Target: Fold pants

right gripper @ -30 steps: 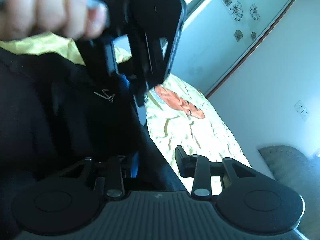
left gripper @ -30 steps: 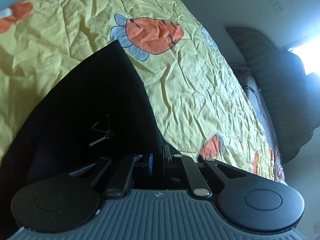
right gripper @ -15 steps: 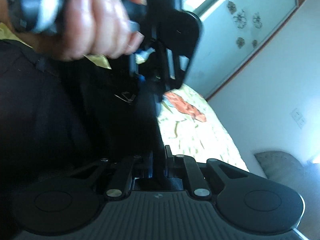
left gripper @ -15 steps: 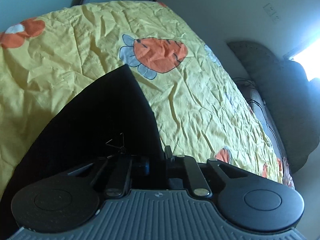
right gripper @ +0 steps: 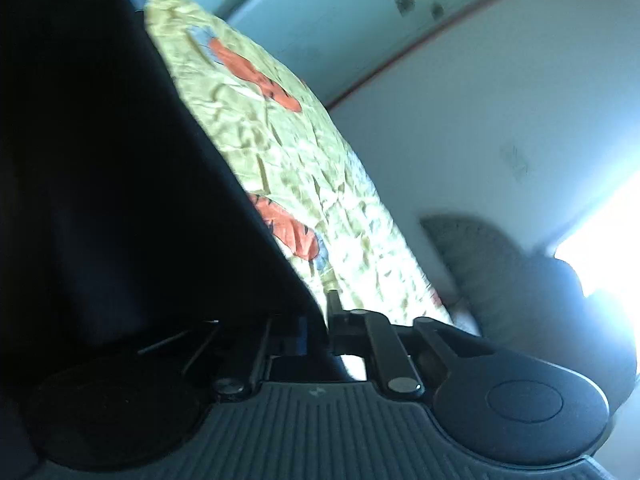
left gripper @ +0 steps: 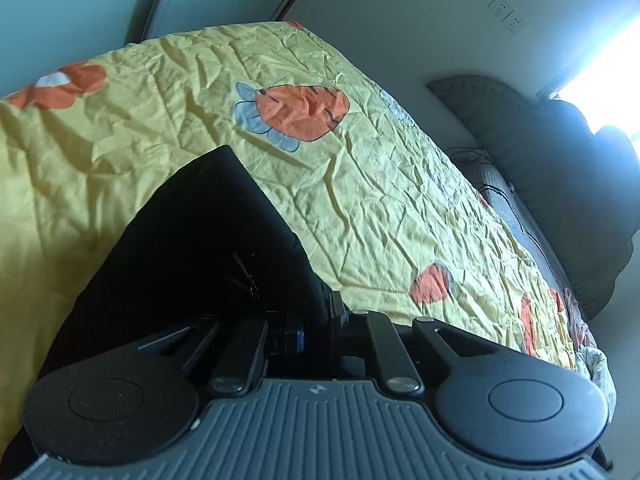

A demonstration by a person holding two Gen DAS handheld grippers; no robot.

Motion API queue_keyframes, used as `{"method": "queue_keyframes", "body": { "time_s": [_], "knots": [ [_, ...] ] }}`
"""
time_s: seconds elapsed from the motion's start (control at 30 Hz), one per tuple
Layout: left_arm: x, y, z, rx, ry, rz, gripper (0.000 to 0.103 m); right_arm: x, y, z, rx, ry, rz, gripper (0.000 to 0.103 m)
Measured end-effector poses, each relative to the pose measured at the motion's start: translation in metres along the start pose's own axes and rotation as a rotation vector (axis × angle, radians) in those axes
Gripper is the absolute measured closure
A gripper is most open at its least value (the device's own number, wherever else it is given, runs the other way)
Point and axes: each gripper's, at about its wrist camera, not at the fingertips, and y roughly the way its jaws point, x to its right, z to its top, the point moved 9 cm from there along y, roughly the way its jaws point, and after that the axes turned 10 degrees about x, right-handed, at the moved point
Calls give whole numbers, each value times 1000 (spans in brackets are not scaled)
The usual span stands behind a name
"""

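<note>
Where the left wrist view begins at its left edge, a yellow bedspread (left gripper: 380, 208) printed with orange fruit shapes is seen, creased all over and spread across a bed. On it the black pants (left gripper: 200, 248) are laid, their far corner pointing toward the middle of the spread and their near part running down to the camera. A small pale mark is visible on the dark cloth just ahead of the fingers. The left gripper (left gripper: 316, 320) is pressed together on the near edge of the pants, with the black fabric pinched between its two fingers and no gap left between them. Further right, a grey padded headboard (left gripper: 560, 184) is seen beyond the bed's edge, with wall sockets above it and bright window light at the far right.

In the right wrist view, which is blurred, the left half is filled by the pants (right gripper: 120, 184), raised as a dark sheet close to the lens and drawn down to the fingers. The right gripper (right gripper: 320, 320) is likewise clamped on the cloth, its fingers brought together with fabric caught between them. To the right of the fabric's slanted edge the bedspread (right gripper: 304, 184) is shown, then a pale wall, the headboard (right gripper: 500, 264) and the glare of the window.
</note>
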Motion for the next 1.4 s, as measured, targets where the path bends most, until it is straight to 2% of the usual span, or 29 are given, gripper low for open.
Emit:
{"method": "queue_keyframes", "body": {
  "time_s": [0.1,0.23,0.5,0.67,0.9,0.93,1.4],
  "knots": [
    [-8,-12,-4,-7,-15,-9,91,-7,-30,11,30,-62,-8,97],
    [-15,-33,-9,-10,-24,-32,91,-9,-68,25,49,-35,3,97],
    [-10,-82,-24,42,113,-56,92,-20,-116,37,68,60,50,97],
    [-17,-103,-42,26,137,-75,92,-26,-129,36,56,117,73,97],
    [-34,-114,-71,-12,190,-53,92,-46,-138,46,27,142,136,97],
    [-37,-114,-75,-23,191,-46,92,-55,-148,38,22,147,147,97],
    [-52,-113,-85,-43,211,5,92,-75,-161,44,9,166,221,97]
  ]
}}
